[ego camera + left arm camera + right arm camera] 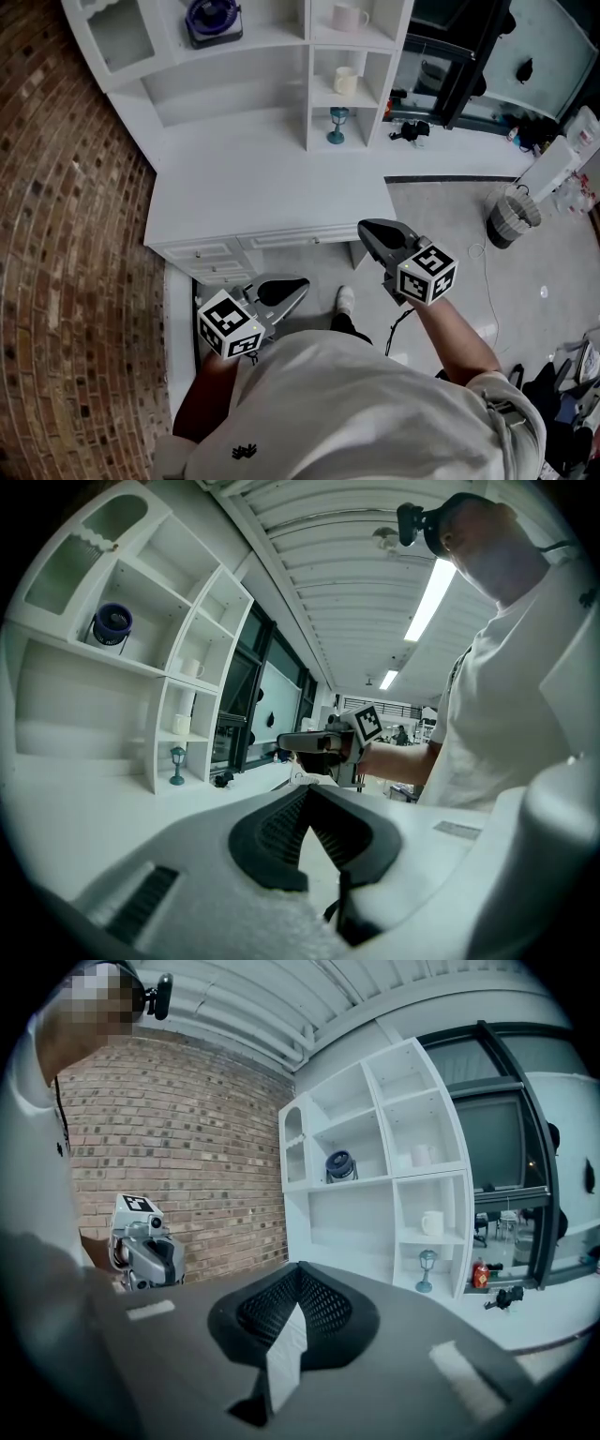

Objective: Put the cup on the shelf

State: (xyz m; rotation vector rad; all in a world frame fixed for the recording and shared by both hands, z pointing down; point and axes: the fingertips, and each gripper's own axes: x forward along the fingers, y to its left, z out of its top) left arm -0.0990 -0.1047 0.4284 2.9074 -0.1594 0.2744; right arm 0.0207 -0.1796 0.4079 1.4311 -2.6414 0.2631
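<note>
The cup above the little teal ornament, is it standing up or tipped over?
Standing up. The cup sits flat on its base on the shelf, handle out to the side.

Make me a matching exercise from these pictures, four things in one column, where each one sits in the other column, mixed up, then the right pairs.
Things:
1 teal ornament
2 dark blue round object
3 bin
4 cream cup

Places:
A floor
B narrow compartment just above the lowest
C lowest narrow compartment
D wide shelf left of the narrow column

Pairs: 1-C, 2-D, 3-A, 4-B
</note>
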